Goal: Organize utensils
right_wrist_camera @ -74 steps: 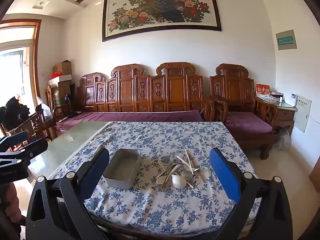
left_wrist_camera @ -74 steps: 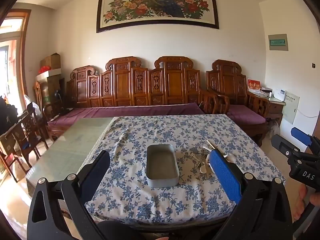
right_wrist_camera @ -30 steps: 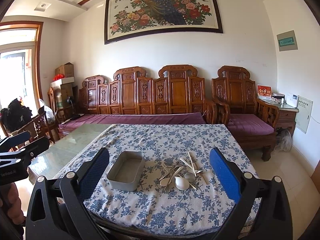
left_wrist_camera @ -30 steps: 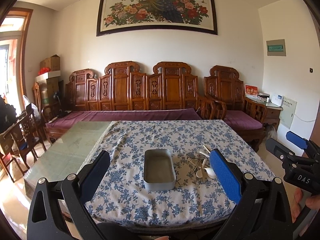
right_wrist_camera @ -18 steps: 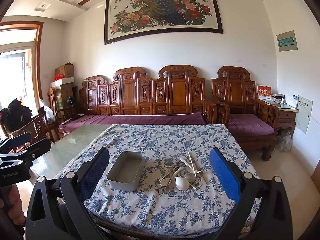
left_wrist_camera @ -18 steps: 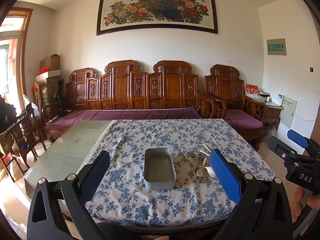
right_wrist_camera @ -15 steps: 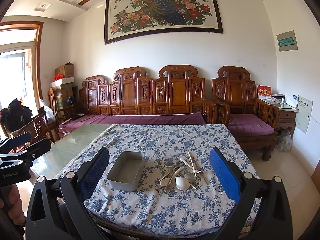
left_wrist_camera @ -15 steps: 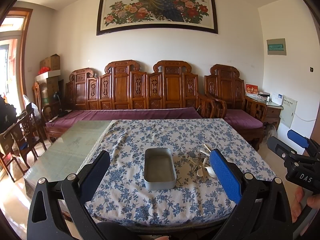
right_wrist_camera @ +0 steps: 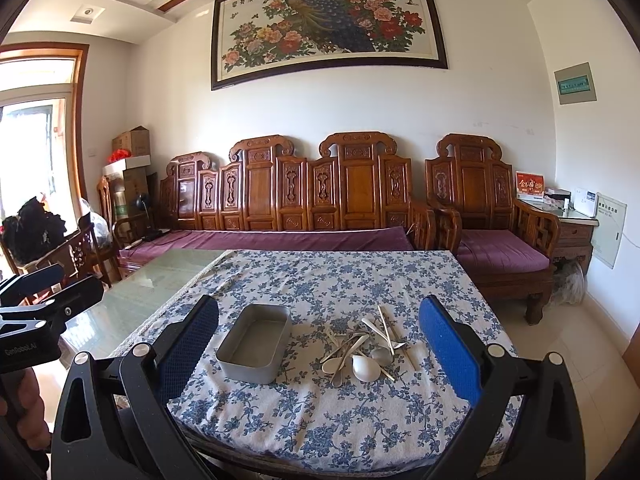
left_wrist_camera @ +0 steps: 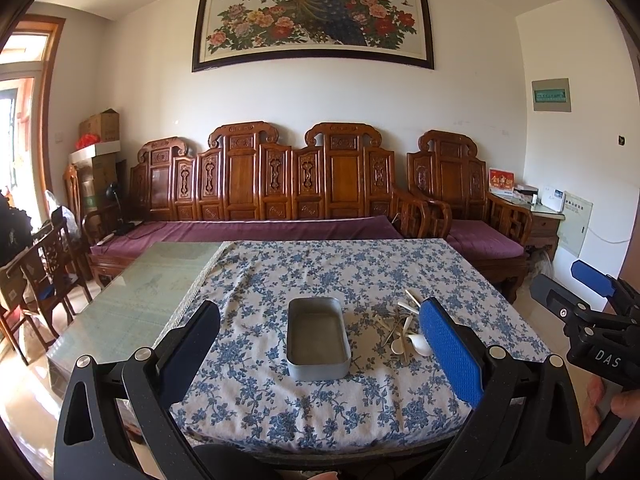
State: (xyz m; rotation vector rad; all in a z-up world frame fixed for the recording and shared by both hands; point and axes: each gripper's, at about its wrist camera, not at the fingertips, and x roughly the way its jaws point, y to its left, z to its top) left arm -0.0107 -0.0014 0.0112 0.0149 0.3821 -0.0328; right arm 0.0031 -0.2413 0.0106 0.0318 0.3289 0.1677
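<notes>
Utensils (right_wrist_camera: 366, 350) lie in a loose heap on a blue-flowered tablecloth (right_wrist_camera: 340, 280), just beside the right-hand side of an open grey metal tin (right_wrist_camera: 256, 344), both toward the near edge of the table. The right gripper (right_wrist_camera: 318, 346) hangs spread wide in front of that near edge, gripping nothing; the left gripper (left_wrist_camera: 320, 346) is likewise fully parted, its fingers bracketing the tin (left_wrist_camera: 318, 338) from well back.

The right wrist view lays the heap out plainly: white spoons, metal spoons and thin sticks crossing one another. From the left wrist view the blue pad (left_wrist_camera: 450, 350) of one finger cuts off the right part of the utensils (left_wrist_camera: 400, 328), leaving a few handles and two white bowls visible. That view alone shows the bare glass tabletop (left_wrist_camera: 136, 300) reaching its left edge, and the right gripper (left_wrist_camera: 576, 296) at the frame's far right with a hand (left_wrist_camera: 612, 404) on its handle. The right wrist view in turn catches the left gripper (right_wrist_camera: 48, 284) at its left border.

How many pieces the heap holds cannot be made out. A carved wooden sofa (right_wrist_camera: 288, 200) and a peacock painting (right_wrist_camera: 328, 24) fill the wall behind.
</notes>
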